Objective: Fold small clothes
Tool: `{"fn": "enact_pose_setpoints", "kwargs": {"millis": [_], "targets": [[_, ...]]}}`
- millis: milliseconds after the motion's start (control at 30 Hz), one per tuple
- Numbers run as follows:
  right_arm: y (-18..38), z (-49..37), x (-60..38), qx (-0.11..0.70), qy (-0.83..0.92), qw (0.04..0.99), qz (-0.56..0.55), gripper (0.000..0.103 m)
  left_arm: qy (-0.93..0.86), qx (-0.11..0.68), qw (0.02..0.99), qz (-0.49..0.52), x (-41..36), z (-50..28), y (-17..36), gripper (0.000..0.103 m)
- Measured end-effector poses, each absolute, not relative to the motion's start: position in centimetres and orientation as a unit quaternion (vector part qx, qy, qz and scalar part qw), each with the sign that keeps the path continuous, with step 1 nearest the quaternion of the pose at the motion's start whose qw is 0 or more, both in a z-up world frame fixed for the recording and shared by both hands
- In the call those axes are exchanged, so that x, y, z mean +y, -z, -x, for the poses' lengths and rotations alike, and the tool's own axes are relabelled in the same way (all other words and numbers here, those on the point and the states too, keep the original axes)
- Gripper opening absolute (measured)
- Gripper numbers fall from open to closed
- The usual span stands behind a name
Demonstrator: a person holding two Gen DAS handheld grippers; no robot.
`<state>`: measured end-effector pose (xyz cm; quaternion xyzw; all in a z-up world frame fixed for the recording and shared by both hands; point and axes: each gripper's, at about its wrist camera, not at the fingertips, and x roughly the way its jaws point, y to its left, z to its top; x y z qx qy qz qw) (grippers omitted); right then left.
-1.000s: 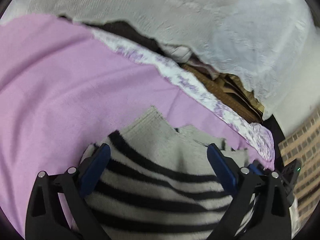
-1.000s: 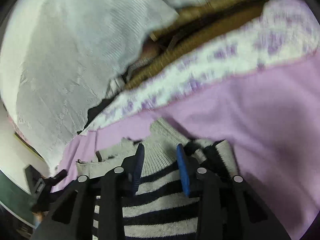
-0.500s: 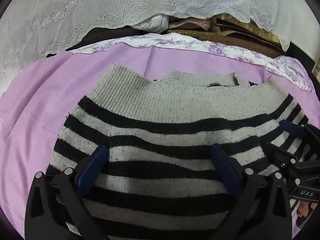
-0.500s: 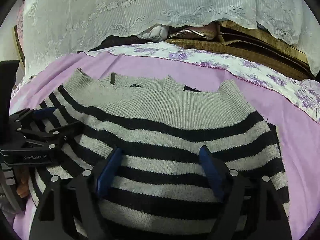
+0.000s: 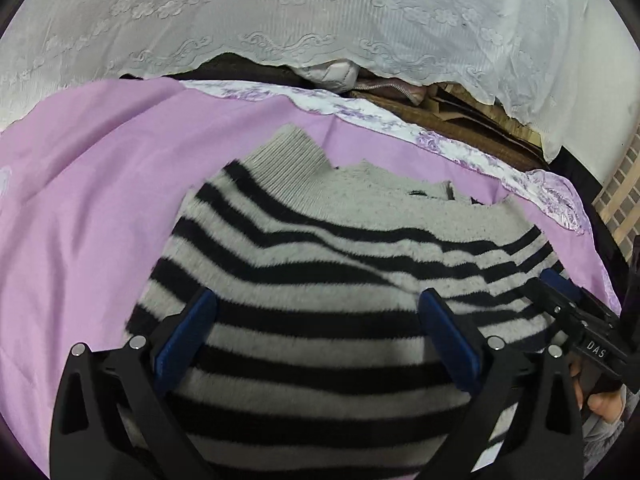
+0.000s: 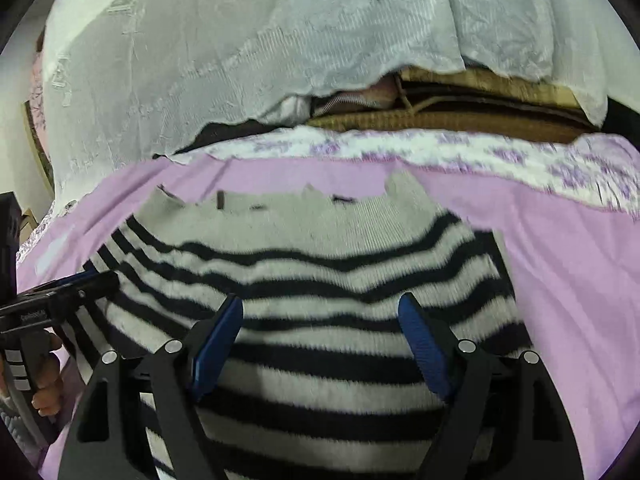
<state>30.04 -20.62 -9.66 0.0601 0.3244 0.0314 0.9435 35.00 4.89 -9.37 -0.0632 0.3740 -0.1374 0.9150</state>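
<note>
Both grippers, left (image 5: 316,322) and right (image 6: 320,326), tilt down over the striped sweater (image 5: 320,280), jaws wide, holding nothing

A grey-and-black striped knitted sweater (image 5: 320,280) lies on a lilac bedsheet (image 5: 100,184) with a purple-flowered white border (image 6: 400,150), beneath white embroidered lace cloth (image 5: 320,12).

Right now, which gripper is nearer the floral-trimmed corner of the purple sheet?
Right. The right gripper sits by that corner; the left gripper is over the sweater's middle.
</note>
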Motion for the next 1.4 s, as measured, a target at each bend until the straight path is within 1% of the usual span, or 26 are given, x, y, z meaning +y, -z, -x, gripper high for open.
{"fn": "enact_pose_setpoints", "kwargs": {"millis": [167, 300, 367, 533, 600, 833, 1067, 1233, 1300, 1400], "targets": [[10.7, -30.1, -20.9, 0.359, -0.029, 0.931, -0.059, 0.082, 0.101, 0.369, 0.924, -0.018, 3.0, -33.2, 10.3, 0.099], [10.9, -30.0, -20.1, 0.364, -0.013, 0.931, -0.03, 0.084, 0.091, 0.372, 0.923, -0.025, 3.1, -32.7, 10.6, 0.099], [10.6, -29.3, -20.2, 0.352, -0.002, 0.936, -0.032, 0.085, 0.084, 0.368, 0.926, -0.023, 3.4, -32.0, 10.5, 0.099], [10.3, -27.3, -20.1, 0.351, 0.019, 0.936, -0.034, 0.093, 0.084, 0.362, 0.928, 0.001, 4.4, -29.9, 10.4, 0.099], [10.4, -26.8, -20.0, 0.36, 0.028, 0.932, -0.03, 0.1, 0.082, 0.364, 0.928, 0.0, 4.5, -29.3, 10.6, 0.099], [10.8, -26.2, -18.5, 0.378, 0.058, 0.924, 0.016, 0.1, 0.083, 0.364, 0.928, -0.008, 4.5, -28.2, 10.8, 0.099], [10.6, -24.7, -18.0, 0.373, 0.066, 0.925, 0.025, 0.1, 0.073, 0.368, 0.926, -0.025, 4.2, -26.7, 11.0, 0.099], [10.4, -23.6, -17.6, 0.37, 0.07, 0.926, 0.033, 0.1, 0.075, 0.378, 0.923, -0.019, 4.7, -25.7, 11.1, 0.099], [10.5, -23.0, -17.5, 0.37, 0.071, 0.926, 0.036, 0.1, 0.076, 0.387, 0.919, -0.012, 4.9, -25.4, 11.3, 0.099], [10.6, -22.2, -17.5, 0.375, 0.071, 0.924, 0.032, 0.1, 0.086, 0.421, 0.903, 0.017, 5.7, -25.2, 12.2, 0.099]]}}
